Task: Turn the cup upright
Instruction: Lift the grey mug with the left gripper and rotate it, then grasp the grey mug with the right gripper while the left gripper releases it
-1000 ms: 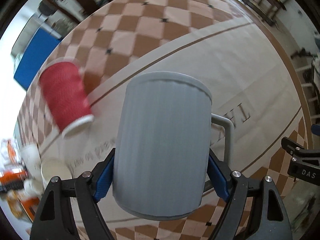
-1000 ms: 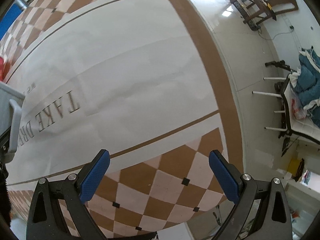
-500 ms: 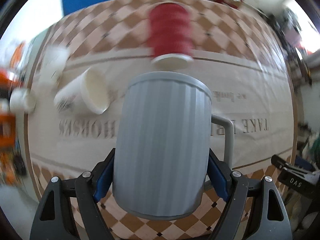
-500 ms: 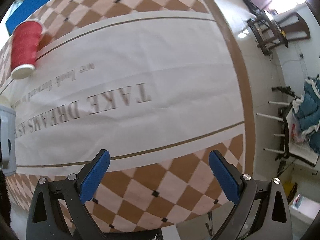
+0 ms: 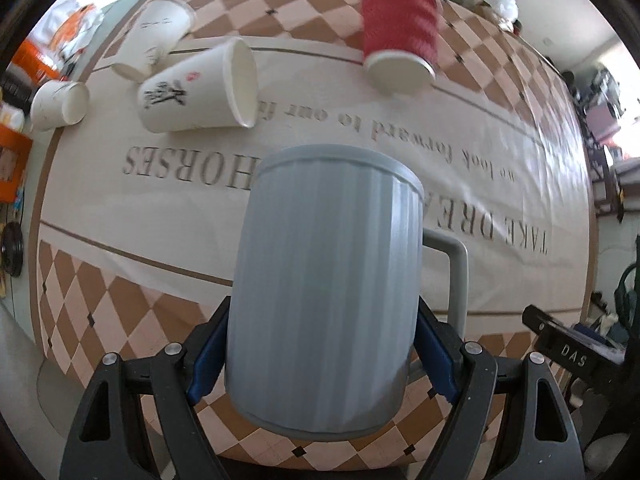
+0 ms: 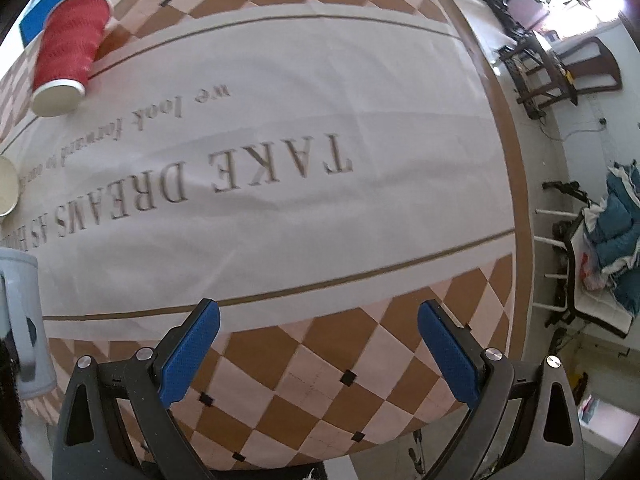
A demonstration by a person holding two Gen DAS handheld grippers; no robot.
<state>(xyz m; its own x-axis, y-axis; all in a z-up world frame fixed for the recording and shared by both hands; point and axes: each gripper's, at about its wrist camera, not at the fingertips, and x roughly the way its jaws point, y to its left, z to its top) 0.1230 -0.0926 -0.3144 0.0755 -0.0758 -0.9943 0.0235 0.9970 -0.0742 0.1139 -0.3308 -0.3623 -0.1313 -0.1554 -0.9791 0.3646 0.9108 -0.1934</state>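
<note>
A grey ribbed mug (image 5: 324, 288) with a handle on its right fills the left wrist view. My left gripper (image 5: 320, 348) is shut on its sides and holds it above the table, rim pointing away from the camera. The mug's edge also shows at the far left of the right wrist view (image 6: 22, 320). My right gripper (image 6: 318, 344) is open and empty over the near checkered edge of the tablecloth (image 6: 320, 208).
A red paper cup (image 5: 400, 36) lies on its side at the back, also in the right wrist view (image 6: 70, 52). Three white paper cups (image 5: 200, 88) lie at the back left. Chairs (image 6: 560, 68) and clutter stand off the table's right side.
Both views have swung across the table; the red cup and white cups have shifted in the left view. The mug stays gripped in my left gripper. My right gripper stays open.
</note>
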